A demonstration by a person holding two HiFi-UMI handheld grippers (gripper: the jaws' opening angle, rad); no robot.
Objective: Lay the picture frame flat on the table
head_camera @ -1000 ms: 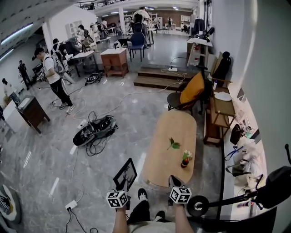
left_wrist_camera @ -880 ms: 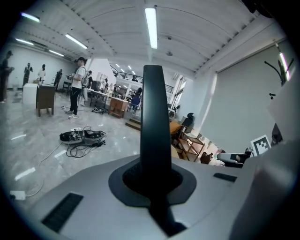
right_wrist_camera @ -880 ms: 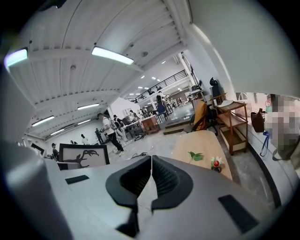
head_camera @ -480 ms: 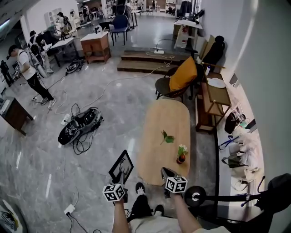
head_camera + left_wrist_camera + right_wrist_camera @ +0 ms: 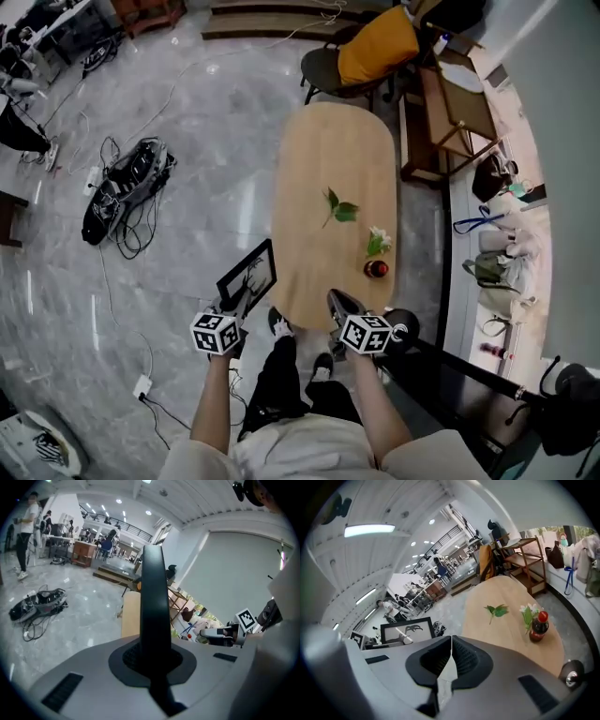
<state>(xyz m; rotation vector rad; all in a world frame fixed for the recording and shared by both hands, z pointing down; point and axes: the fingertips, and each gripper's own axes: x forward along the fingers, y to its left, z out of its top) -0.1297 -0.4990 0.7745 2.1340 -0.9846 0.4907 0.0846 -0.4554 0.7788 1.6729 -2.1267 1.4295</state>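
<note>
Picture frame (image 5: pixel 248 275), one, pinched between left gripper (image 5: pixel 233 307) fingers; right gripper (image 5: pixel 336 302) fingers together, empty.

A leafy sprig (image 5: pixel 339 210) lies near a dark, red-capped bottle (image 5: pixel 376 270).

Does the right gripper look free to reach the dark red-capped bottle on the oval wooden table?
Probably yes: the right gripper is shut on nothing at the near end of the oval wooden table, and the dark red-capped bottle stands just beyond, nothing between.
</note>
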